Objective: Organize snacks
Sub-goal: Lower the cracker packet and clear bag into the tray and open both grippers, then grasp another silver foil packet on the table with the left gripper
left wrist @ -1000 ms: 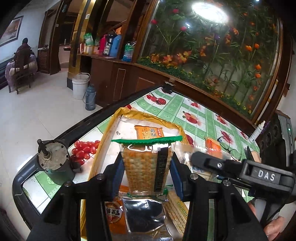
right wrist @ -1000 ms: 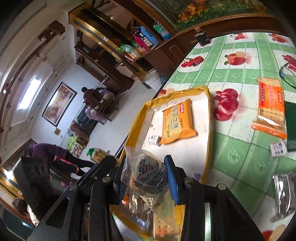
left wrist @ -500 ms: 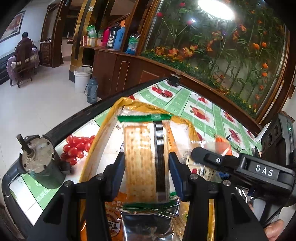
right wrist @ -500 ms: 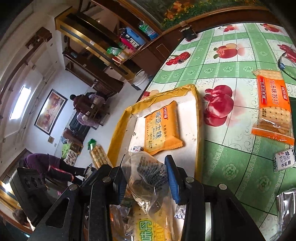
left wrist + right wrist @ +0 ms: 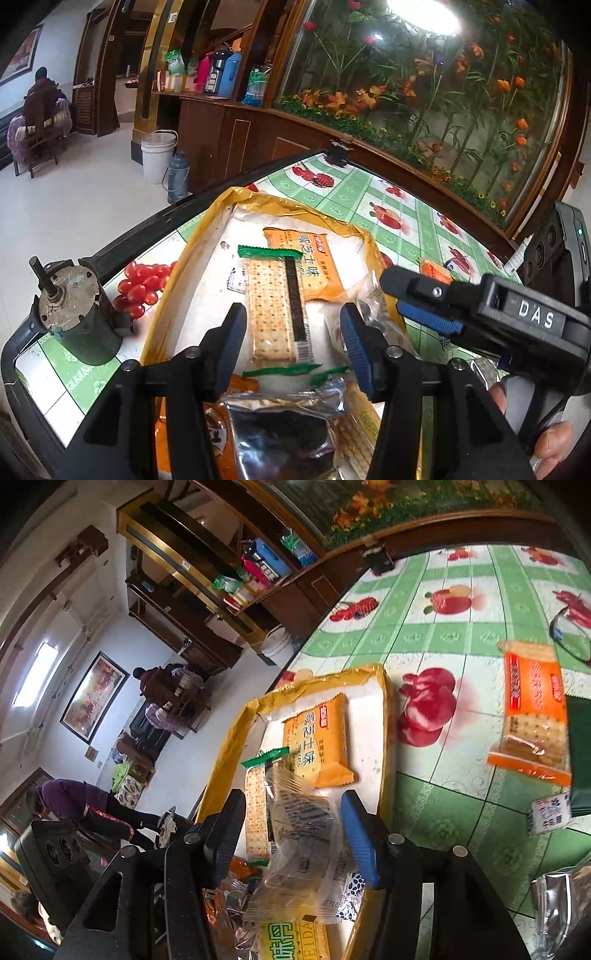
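From my left gripper (image 5: 291, 341) I look down into the yellow tray (image 5: 173, 291) on the worktop (image 5: 391, 206). Its jaws have just been opening and now stand apart, with a clear gap on each side of the green-edged cracker pack (image 5: 275, 310) that lies flat on the tray's white floor between them. Neither pad touches it, so the pack is released. Its far end overlaps the orange biscuit packet (image 5: 314, 264) lying deeper in the tray. Nearer to me, below the jaws, sits a heap of other snacks, among them a silver foil packet (image 5: 280, 424).

My right gripper (image 5: 293, 830) has jaws that have also just been opening, and they stand wide. A clear wrapped snack (image 5: 303, 845) is between them, resting on the pile at the near end of the tray. I see a gap at the left pad; at the right pad the crinkled wrapper comes very close, and I cannot tell for sure whether it brushes it, though it does not look pinched.

Out on the green fruit-print cloth, well apart from the tray, lie an orange cracker pack (image 5: 532, 709) and a small white candy (image 5: 550, 812).
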The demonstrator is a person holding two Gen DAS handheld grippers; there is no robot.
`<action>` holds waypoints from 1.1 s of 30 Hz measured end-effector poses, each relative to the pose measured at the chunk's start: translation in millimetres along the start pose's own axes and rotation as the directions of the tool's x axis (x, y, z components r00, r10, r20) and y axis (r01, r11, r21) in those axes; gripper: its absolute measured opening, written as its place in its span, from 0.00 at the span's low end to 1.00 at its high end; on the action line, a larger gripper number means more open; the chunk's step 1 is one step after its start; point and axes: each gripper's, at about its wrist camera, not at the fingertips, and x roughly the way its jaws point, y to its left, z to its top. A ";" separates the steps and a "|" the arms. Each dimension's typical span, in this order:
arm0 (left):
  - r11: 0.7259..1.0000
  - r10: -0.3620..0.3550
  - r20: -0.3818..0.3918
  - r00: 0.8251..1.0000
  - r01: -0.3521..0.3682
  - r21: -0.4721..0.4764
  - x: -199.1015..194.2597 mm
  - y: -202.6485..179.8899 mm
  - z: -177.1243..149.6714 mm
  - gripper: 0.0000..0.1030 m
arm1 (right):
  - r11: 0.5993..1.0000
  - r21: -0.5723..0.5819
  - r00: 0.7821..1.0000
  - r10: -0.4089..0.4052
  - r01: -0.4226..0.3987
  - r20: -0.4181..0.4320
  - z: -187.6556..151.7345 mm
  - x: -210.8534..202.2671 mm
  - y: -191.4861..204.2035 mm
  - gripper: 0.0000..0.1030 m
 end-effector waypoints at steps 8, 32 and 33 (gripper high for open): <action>0.999 -0.020 0.004 1.000 0.019 0.042 -13.7 -16.1 -3.8 0.52 | 0.999 0.025 0.999 0.028 -0.029 0.016 1.4 -17.5 -2.3 0.57; 0.952 -0.158 -0.055 0.986 0.167 0.256 -41.8 -88.7 -29.5 0.63 | 0.967 0.076 0.970 -0.242 0.244 -0.036 -11.2 -101.0 -119.5 0.56; 0.949 -0.166 -0.062 0.984 0.176 0.263 -41.1 -92.3 -31.3 0.65 | 0.967 0.070 0.969 -0.243 0.246 -0.039 -12.5 -101.7 -121.4 0.56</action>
